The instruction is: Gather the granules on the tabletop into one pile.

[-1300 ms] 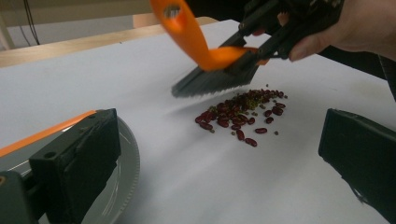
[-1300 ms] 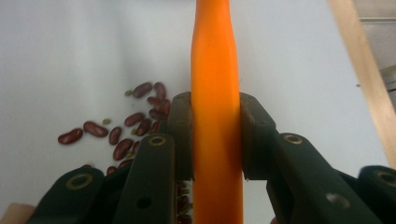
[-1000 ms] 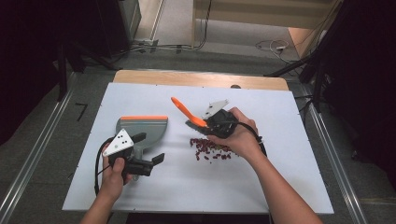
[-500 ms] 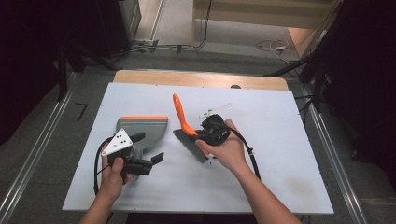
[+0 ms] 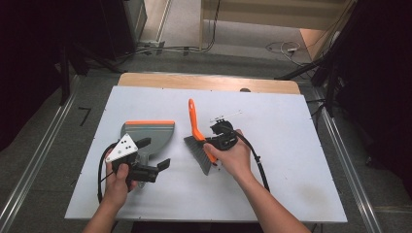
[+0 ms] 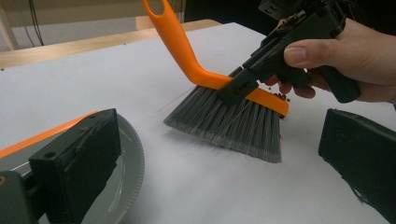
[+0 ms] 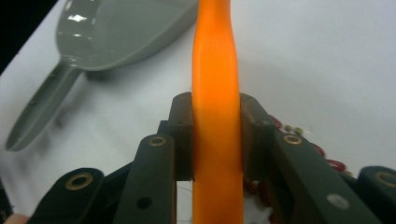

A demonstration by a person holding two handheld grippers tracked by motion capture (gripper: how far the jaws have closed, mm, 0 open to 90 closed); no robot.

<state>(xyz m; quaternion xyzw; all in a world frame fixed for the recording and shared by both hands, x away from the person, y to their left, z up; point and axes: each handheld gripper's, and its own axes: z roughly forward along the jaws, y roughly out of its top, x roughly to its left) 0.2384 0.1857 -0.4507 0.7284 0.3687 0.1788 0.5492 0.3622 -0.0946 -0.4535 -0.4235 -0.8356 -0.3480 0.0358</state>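
Right gripper point(image 5: 214, 145), frame centre, clenched on brush point(image 5: 197, 141) orange back. Bristles down beside red bits point(image 6: 280, 96). Sweep low twd dustpan point(image 5: 145, 133), centre-left. Left gripper point(image 5: 158, 153) jaws apart, grip unclear; keep pan lip flat, steady.

bright overhead light, dark surroundings, blurry close-ups.

in the high view the brush point(image 5: 200, 145) and the right hand point(image 5: 233, 158) cover the small dark bits behind the bristles; the left gripper view shows a few of these bits point(image 6: 281, 97) past the brush's back, too small to tell what they are. the right gripper view cuts the brush's orange handle point(image 7: 217, 93) at top and bottom, and the dustpan point(image 7: 93, 37) beside the brush is blurred.
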